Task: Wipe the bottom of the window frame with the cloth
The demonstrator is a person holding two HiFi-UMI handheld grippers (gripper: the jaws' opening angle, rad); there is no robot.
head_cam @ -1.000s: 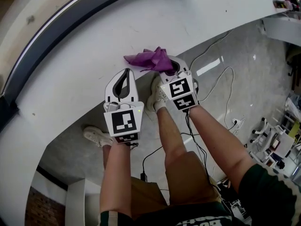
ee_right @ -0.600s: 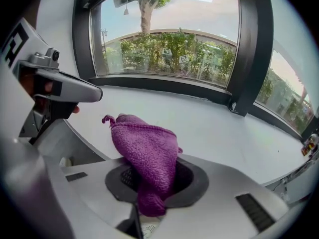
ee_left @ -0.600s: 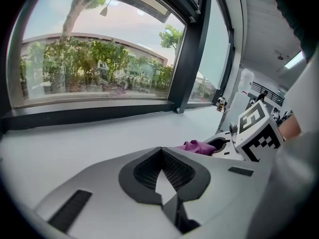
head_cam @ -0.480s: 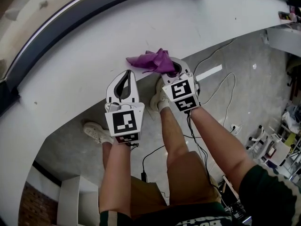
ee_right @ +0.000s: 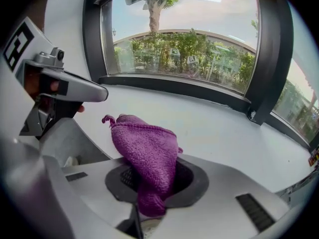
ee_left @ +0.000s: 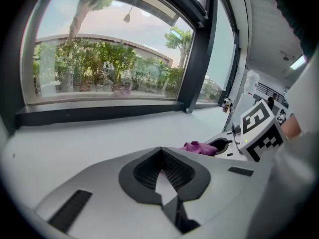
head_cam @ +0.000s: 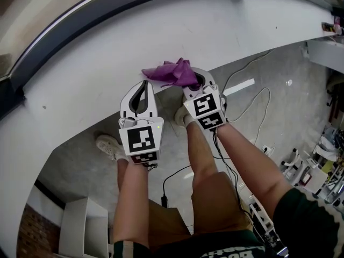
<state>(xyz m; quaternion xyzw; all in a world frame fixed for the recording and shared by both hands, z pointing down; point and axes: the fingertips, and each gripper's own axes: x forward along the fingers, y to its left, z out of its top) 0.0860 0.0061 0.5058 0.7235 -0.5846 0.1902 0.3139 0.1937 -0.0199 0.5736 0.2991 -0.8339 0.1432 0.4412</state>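
Cloth (ee_right: 147,156) clamped in right claw (head_cam: 194,79), above white sill (head_cam: 97,85)

A wide white sill (head_cam: 80,90) runs below a dark-framed window (ee_left: 124,34). Daylight and trees (ee_left: 89,63) show outside. The floor (head_cam: 290,117) is grey. A white shelf unit (head_cam: 80,224) stands at lower left.

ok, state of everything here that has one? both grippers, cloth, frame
Left gripper: jaws shut, nothing between them.
Right gripper: shut on the cloth.
Purple knitted cloth: bunched, sticking out past the right gripper's jaws, over the near edge of the white sill.
Dark bottom rail of the window frame: not touched, the cloth is apart from it.
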